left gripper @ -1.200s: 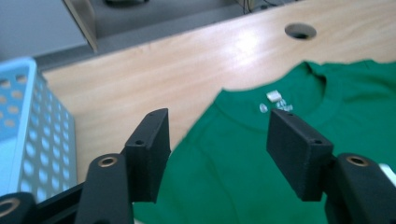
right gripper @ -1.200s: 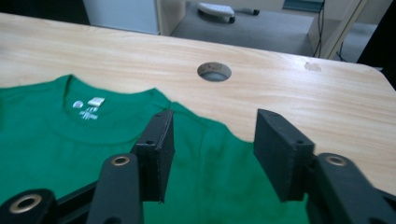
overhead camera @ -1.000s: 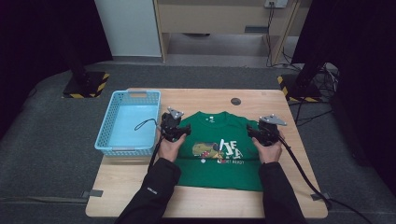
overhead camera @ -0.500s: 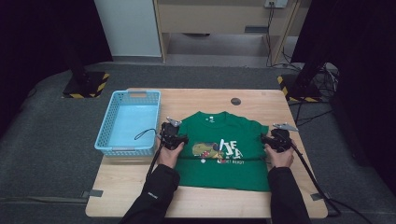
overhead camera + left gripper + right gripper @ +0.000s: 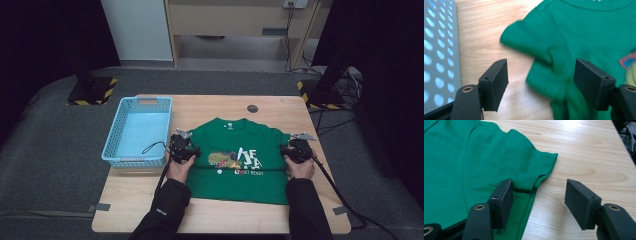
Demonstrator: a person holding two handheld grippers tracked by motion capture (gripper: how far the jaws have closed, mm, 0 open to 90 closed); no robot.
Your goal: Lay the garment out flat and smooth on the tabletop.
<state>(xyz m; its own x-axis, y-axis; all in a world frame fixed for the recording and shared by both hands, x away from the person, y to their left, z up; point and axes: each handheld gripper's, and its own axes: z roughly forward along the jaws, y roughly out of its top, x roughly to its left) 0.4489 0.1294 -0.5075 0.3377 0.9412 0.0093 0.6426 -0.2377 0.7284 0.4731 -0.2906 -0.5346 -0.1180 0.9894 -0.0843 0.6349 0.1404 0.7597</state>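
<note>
Clearly, green T-shirt (image 5: 240, 157) print reads "READY"

The T-shirt (image 5: 235, 160) was plain green, with white lettering and a small print of yellow, red and brown across its chest. To its left the basket (image 5: 136, 132) was light blue, its walls patterned with rows of holes. The table (image 5: 280, 107) showed pale wood grain. Both grippers' pads (image 5: 495, 83) were black.
</note>
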